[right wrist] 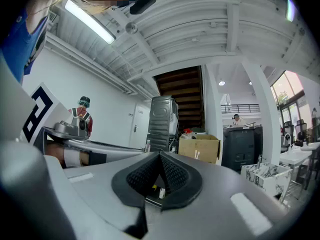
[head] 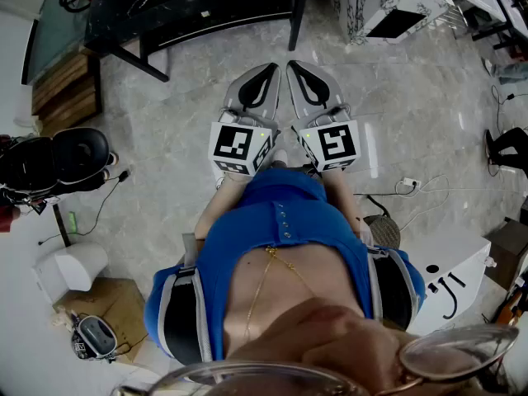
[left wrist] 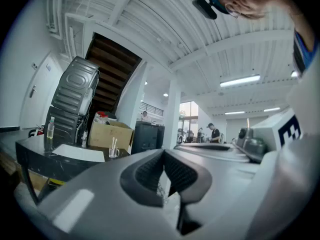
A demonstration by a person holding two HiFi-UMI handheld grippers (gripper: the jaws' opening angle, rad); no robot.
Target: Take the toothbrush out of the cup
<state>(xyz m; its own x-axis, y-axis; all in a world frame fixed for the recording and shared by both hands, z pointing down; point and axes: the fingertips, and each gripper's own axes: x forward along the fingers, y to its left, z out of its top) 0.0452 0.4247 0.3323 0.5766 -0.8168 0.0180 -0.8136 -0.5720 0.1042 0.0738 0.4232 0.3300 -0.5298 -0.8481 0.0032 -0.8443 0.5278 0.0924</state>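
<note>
Here the left tool (left wrist: pixel 163 153) and right tool (right wrist: pixel 160 158) sit side by side, each pressed together and empty, well apart from the cup (left wrist: pixel 114 152) on the far counter (left wrist: pixel 31 151).

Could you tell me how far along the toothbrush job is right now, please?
Done: nothing; the toothbrush stands in the cup on the black table. In hand: nothing; left gripper and right gripper are shut, empty. Left: approach, grip the toothbrush, lift it out.

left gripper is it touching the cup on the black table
Apart. The left gripper view shows the left gripper, jaws together and empty, with the cup standing far off on the black table.
</note>
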